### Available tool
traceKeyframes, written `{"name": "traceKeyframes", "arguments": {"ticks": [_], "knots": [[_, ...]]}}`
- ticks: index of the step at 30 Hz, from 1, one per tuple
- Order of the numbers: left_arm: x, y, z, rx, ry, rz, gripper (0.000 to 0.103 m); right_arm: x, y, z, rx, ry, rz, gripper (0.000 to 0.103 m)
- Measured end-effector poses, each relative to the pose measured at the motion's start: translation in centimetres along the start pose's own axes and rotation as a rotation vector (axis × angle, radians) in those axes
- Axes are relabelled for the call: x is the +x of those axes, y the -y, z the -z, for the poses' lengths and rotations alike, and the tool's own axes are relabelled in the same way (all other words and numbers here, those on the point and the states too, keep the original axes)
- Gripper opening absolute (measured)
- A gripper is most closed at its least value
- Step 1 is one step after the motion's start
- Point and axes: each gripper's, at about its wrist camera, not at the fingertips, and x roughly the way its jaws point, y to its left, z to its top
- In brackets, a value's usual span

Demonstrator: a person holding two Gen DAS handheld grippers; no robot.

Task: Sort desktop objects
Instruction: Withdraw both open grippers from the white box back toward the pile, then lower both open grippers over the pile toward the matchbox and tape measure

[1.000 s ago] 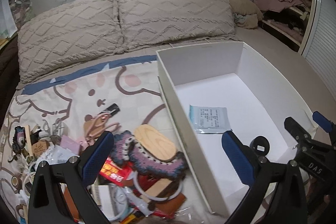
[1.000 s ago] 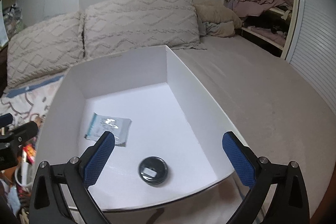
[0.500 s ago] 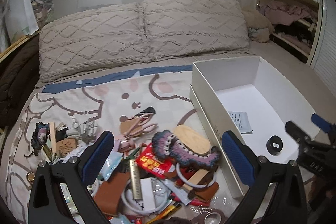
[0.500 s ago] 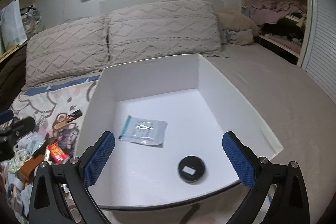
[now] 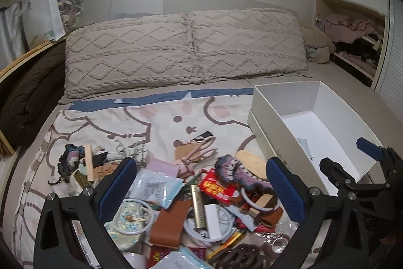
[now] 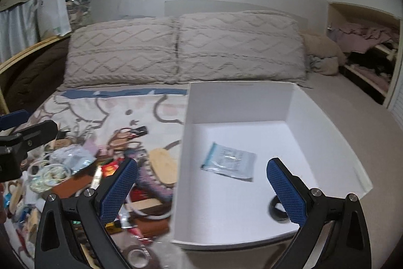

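Observation:
A white open box [image 5: 267, 122] [image 6: 181, 168] lies on the bed at the right. It holds a blue-edged sachet [image 6: 229, 161] and a black round tin [image 6: 276, 210], partly behind my right finger. A pile of small items lies left of the box: a gold tube [image 5: 197, 206], a brown leather case [image 5: 168, 225], a crocheted piece [image 5: 239, 174], a wooden oval [image 5: 250, 159]. My left gripper [image 5: 201, 193] is open and empty above the pile. My right gripper [image 6: 201, 190] is open and empty over the box's left wall; it also shows in the left wrist view [image 5: 352, 163].
Two beige pillows [image 5: 186, 49] lie at the head of the bed. A cartoon-print cover [image 5: 141, 122] lies under the pile. A brown quilt [image 5: 27, 92] is at the left; a shelf with clothes [image 5: 352, 34] at the right.
Both grippers have pulled back and swung left. The pile now fills the left wrist view and enters the right wrist view; the box has shifted right in both. Both stay open.

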Motion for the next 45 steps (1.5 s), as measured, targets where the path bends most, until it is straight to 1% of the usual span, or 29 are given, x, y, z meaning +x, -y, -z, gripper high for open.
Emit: {"name": "traceKeyframes", "arguments": {"ticks": [8, 14, 20, 25, 35, 39, 41, 45], "knots": [[-1.9, -4.4, 0.7, -0.047, 0.058, -0.054, 0.103, 0.3, -1.6, 0.3, -0.013, -0.004, -0.022, 0.102], [-2.9, -7.6, 1.7, -0.066, 0.071, -0.099, 0.103, -0.4, -2.7, 0.5, -0.026, 0.006, -0.047, 0.102], [-3.5, -9.9, 2.9, -0.097, 0.083, -0.095, 0.103, -1.2, -4.3, 0.4, -0.052, 0.027, -0.071, 0.102], [-4.2, -11.0, 3.6, -0.102, 0.105, -0.095, 0.103, -1.8, -5.5, 0.6, -0.073, 0.050, -0.081, 0.102], [-5.4, -12.8, 5.6, -0.157, 0.129, -0.082, 0.103, -3.3, -7.0, 1.1, -0.062, 0.131, -0.114, 0.102], [-5.7, -13.3, 6.4, -0.183, 0.135, -0.067, 0.103, -4.0, -7.4, 1.8, -0.061, 0.185, -0.136, 0.102], [-5.9, -13.4, 7.1, -0.189, 0.141, -0.066, 0.103, -4.1, -7.5, 2.2, -0.059, 0.184, -0.144, 0.102], [-6.4, -13.8, 8.2, -0.188, 0.153, -0.095, 0.103, -4.2, -7.9, 3.6, -0.064, 0.177, -0.139, 0.102]]}}
